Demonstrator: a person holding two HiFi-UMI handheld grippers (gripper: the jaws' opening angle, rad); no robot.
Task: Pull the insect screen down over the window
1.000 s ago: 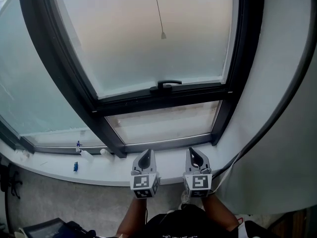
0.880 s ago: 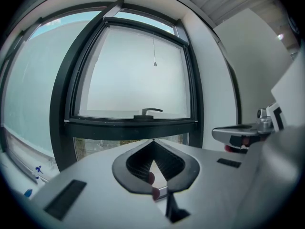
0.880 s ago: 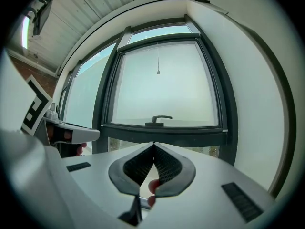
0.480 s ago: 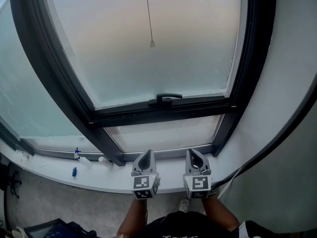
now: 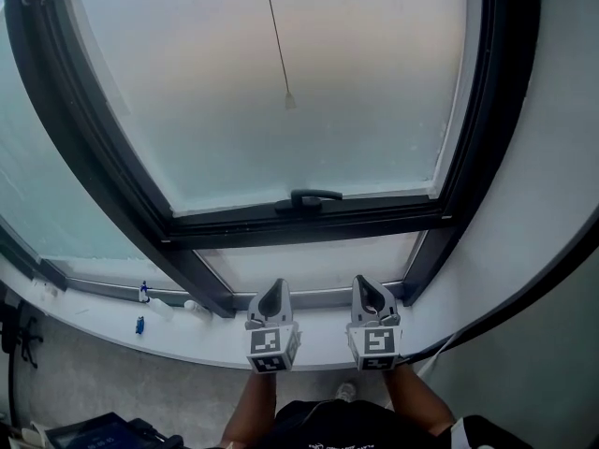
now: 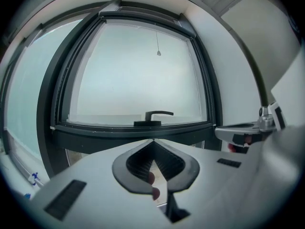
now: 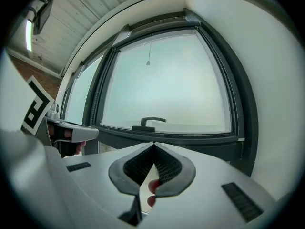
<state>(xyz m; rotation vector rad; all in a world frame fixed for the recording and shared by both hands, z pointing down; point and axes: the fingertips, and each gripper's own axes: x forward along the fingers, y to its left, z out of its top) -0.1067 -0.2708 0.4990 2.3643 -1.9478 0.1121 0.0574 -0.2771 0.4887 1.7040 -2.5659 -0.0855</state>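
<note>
A dark-framed window [image 5: 309, 223] with frosted-looking glass fills the head view. A thin pull cord hangs down its pane and ends in a small toggle [image 5: 289, 100], [image 6: 158, 53], [image 7: 148, 63]. A black window handle [image 5: 314, 197], [image 6: 155, 114], [image 7: 151, 121] sits on the lower rail. My left gripper [image 5: 274, 291] and right gripper [image 5: 367, 288] are held side by side low in front of the sill, both shut and empty, well below the cord. In each gripper view the jaw tips meet [image 6: 153, 140], [image 7: 153, 143].
A white sill [image 5: 187, 330] runs below the window with small blue items [image 5: 140, 325] at the left. A white wall [image 5: 552, 185] with a dark cable [image 5: 524, 293] stands at the right. Another glazed pane [image 5: 37, 185] lies left of the frame.
The window has grown larger and lower in the head view, and the cord toggle sits lower in the picture. Both grippers have stayed shut, side by side.
</note>
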